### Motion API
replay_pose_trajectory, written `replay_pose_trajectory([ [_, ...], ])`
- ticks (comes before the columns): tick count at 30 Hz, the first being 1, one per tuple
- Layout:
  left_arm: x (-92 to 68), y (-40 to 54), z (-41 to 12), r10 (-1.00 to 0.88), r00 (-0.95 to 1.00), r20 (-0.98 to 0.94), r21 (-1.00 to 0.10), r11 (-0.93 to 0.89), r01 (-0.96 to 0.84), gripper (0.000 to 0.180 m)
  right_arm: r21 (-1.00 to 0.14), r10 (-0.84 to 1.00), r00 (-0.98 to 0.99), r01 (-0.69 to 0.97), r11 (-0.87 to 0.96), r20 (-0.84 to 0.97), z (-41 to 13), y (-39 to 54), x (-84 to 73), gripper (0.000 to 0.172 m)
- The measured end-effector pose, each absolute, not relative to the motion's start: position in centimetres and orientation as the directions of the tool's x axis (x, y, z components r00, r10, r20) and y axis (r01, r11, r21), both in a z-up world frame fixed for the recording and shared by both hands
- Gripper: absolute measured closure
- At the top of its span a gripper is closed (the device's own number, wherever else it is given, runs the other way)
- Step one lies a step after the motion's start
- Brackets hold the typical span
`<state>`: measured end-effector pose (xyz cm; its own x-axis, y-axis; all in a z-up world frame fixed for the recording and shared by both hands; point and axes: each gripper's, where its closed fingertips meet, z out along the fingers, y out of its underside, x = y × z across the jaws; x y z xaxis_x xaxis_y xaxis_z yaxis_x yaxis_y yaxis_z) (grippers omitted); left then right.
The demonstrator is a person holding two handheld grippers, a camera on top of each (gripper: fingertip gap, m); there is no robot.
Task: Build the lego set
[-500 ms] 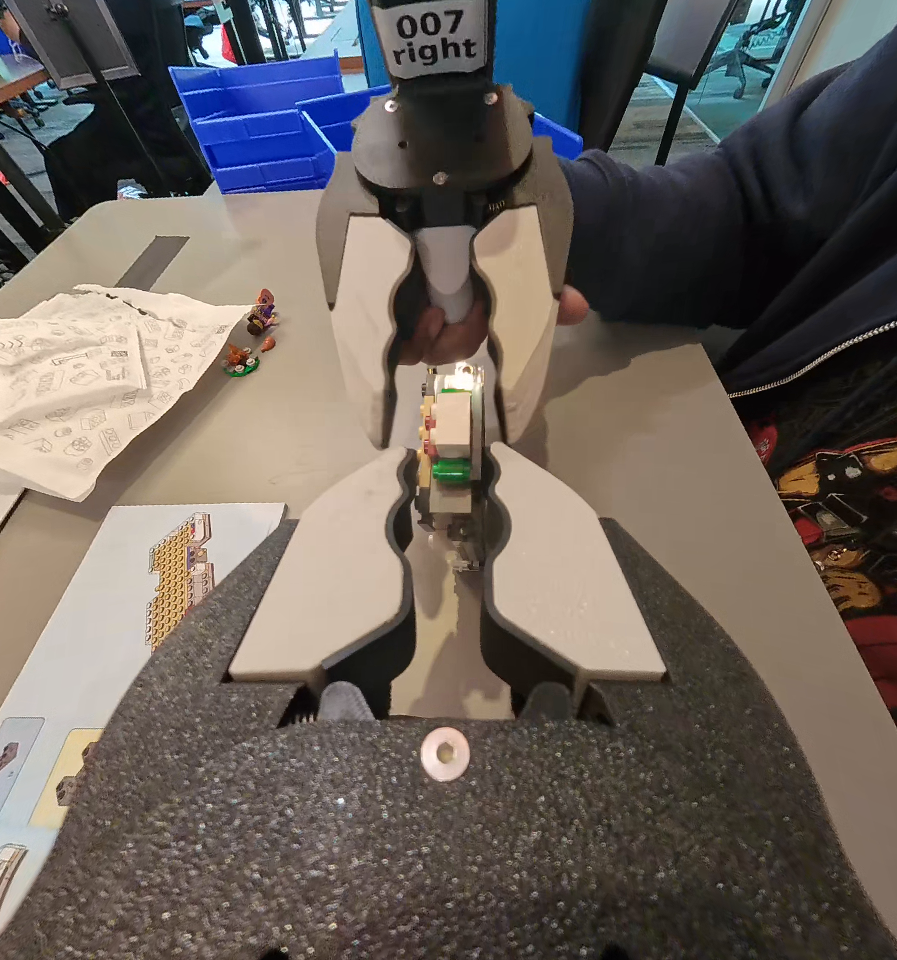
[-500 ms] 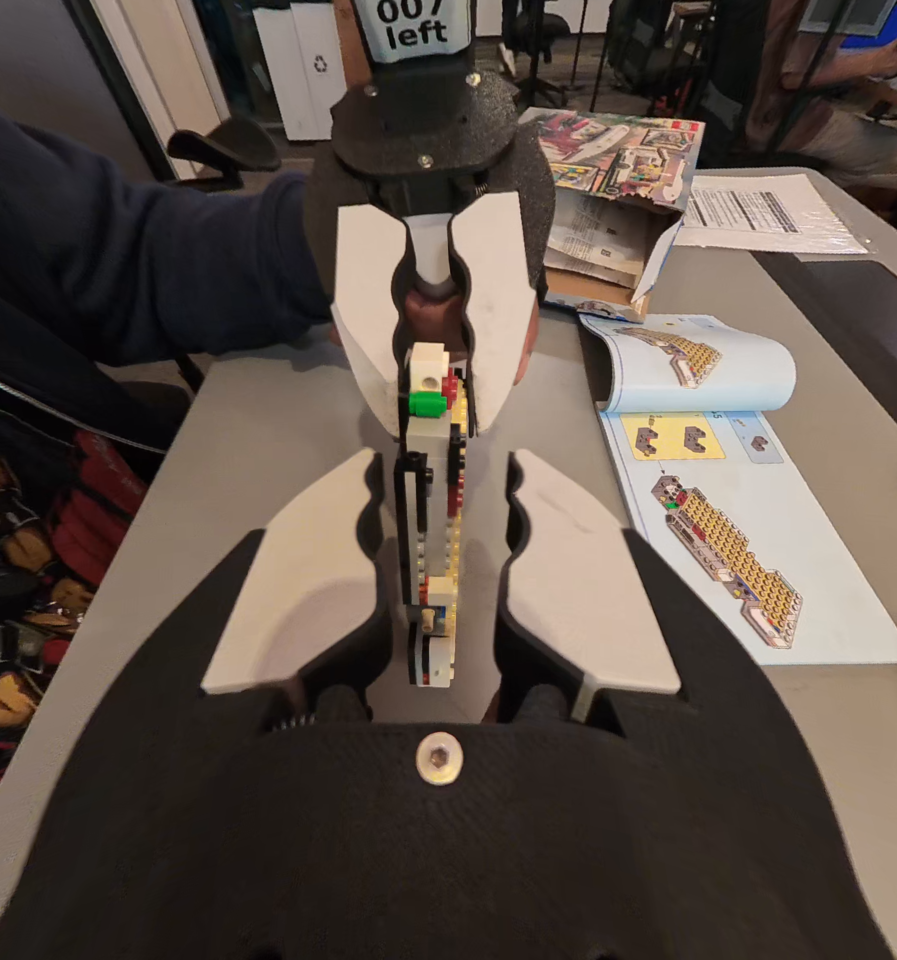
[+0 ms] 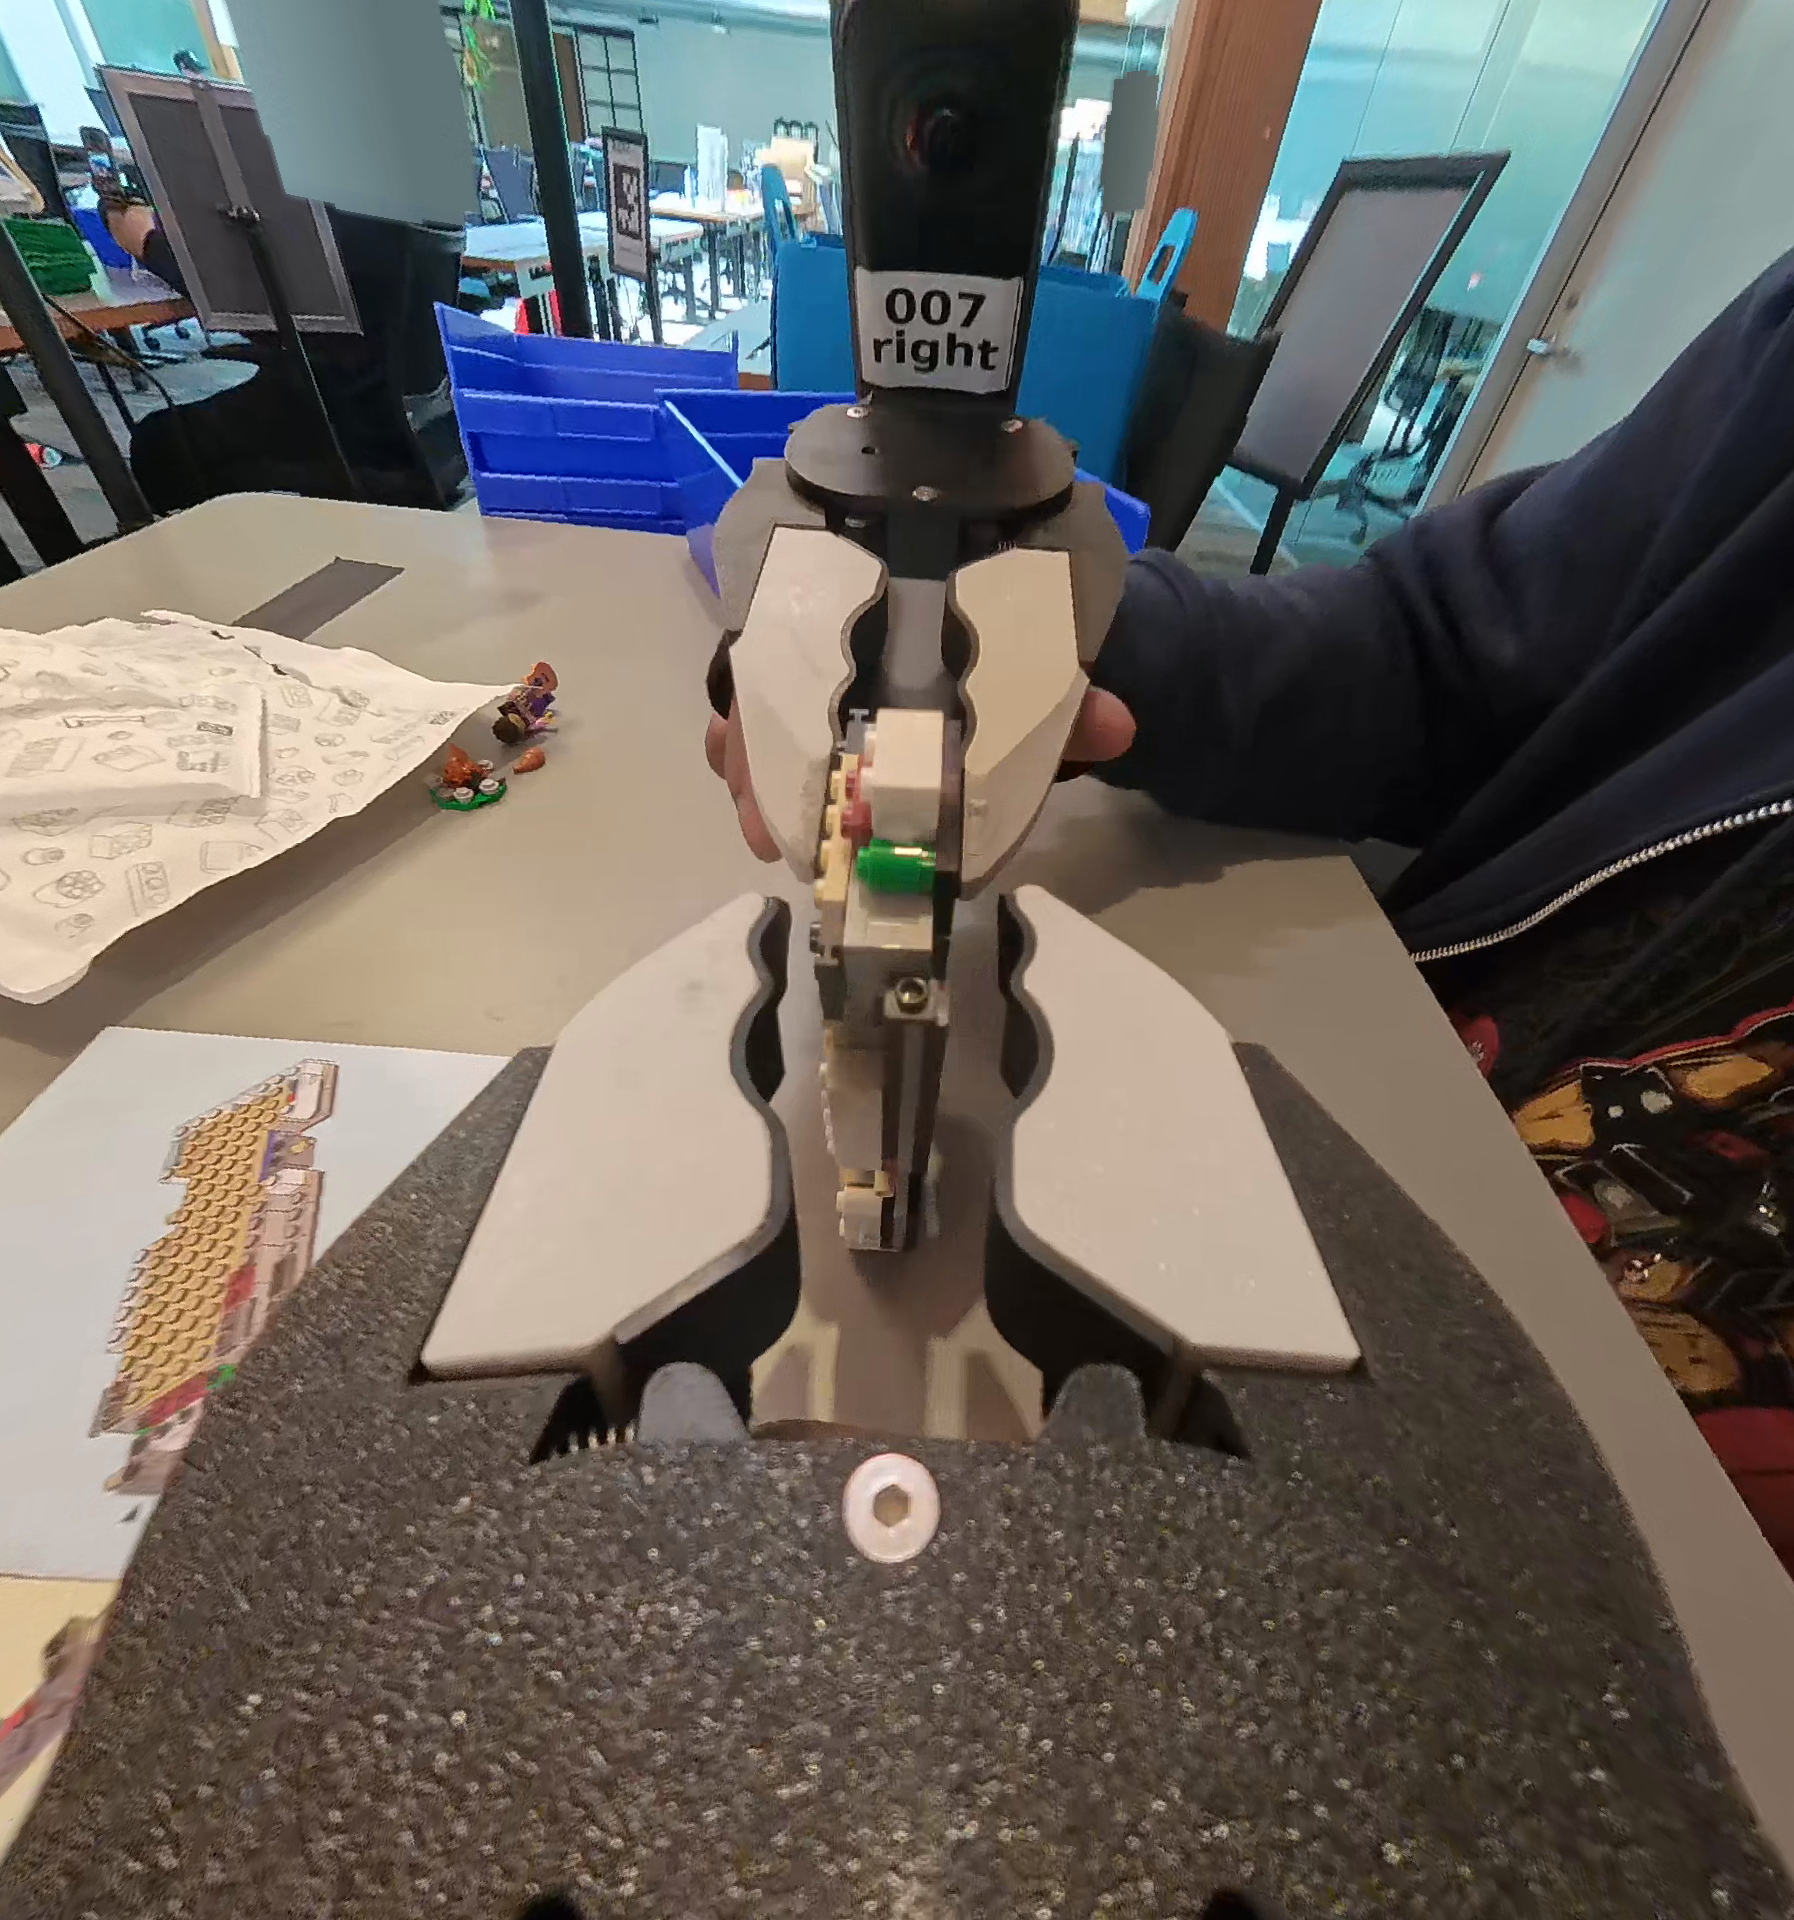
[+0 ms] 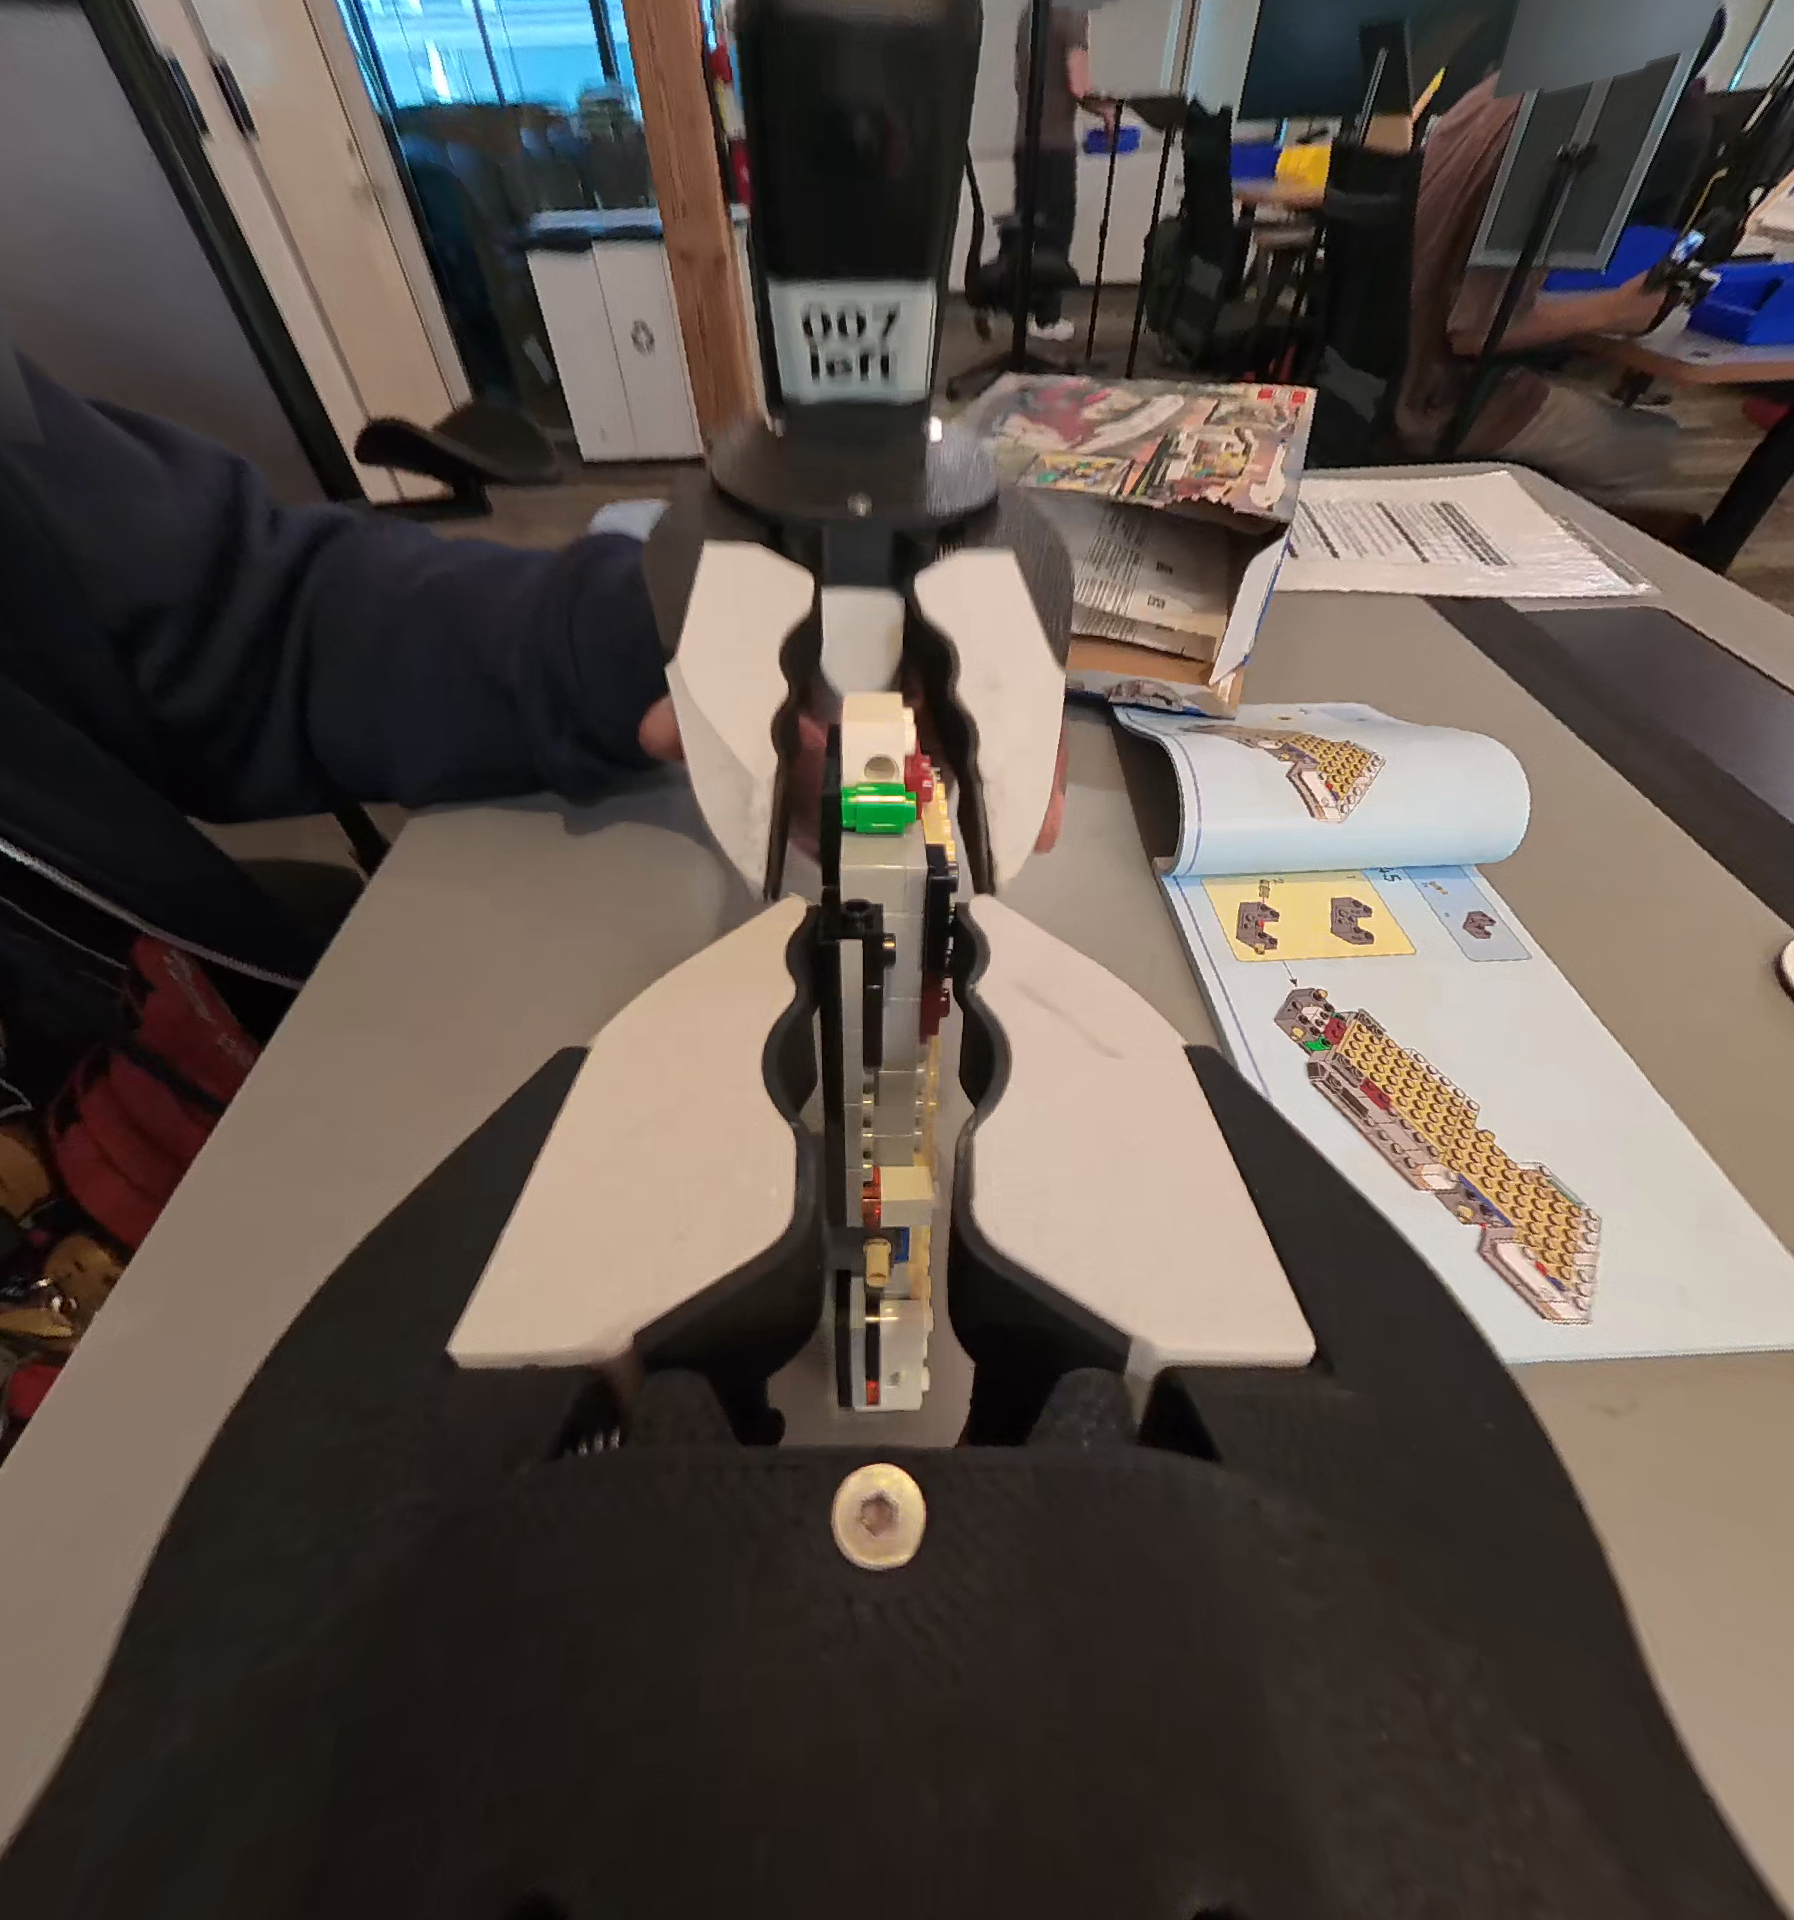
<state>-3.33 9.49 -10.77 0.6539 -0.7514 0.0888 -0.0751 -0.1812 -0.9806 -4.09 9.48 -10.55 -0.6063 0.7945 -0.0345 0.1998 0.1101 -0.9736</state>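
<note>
Brick model passes between two facing claws, above the counter [image 3: 560,904].
Right claw [image 4: 880,914] clamps the brick model [image 4: 882,1091]; left claw [image 3: 882,914] stands apart, gaps either side, model's end between its fingers [image 3: 664,1091].

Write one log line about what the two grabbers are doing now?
right gripper: shut on long grey-and-tan toy-brick model | left gripper: open around it | above grey table
</note>
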Motion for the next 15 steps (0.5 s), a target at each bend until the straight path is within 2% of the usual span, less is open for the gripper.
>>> replay_pose_trajectory([
  [7, -2.71, 10.08, -10.39, -0.76, 0.629, 0.166, -0.986, -0.148, 0.082, 0.148, -0.982, 0.792, -0.61, 0.168, 0.084, -0.037, -10.5, 9.67, -3.95, 0.149],
  [10, -2.83, 10.18, -10.05, -0.756, 0.631, 0.173, -0.985, -0.123, 0.123, 0.155, -0.983, 0.792, -0.609, 0.163, 0.082, -0.035, -10.51, 9.72, -3.9, 0.149],
  [15, -3.08, 10.41, -10.01, -0.746, 0.642, 0.179, -0.983, -0.108, 0.149, 0.156, -0.985, 0.809, -0.588, 0.142, 0.093, -0.009, -10.32, 10.01, -3.98, 0.148],
])
